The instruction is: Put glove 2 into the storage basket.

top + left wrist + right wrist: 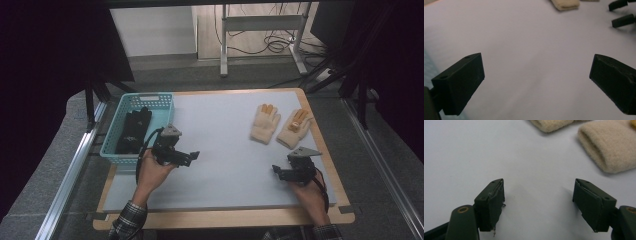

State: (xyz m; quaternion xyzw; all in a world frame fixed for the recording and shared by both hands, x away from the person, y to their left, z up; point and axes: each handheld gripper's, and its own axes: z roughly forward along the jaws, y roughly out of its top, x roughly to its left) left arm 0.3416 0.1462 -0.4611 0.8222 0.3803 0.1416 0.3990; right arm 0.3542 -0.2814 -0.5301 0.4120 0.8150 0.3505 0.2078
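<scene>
Black fingers of the left gripper and right gripper spread wide, holding nothing.

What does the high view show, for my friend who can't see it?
A person's hands hold the open left tongs and right tongs over a pale grey table. Two cream knitted gloves lie far right; black gloves sit in a turquoise plastic basket at left.

Left gripper and right gripper apparently low, well apart, jaws wide, both empty.
</scene>
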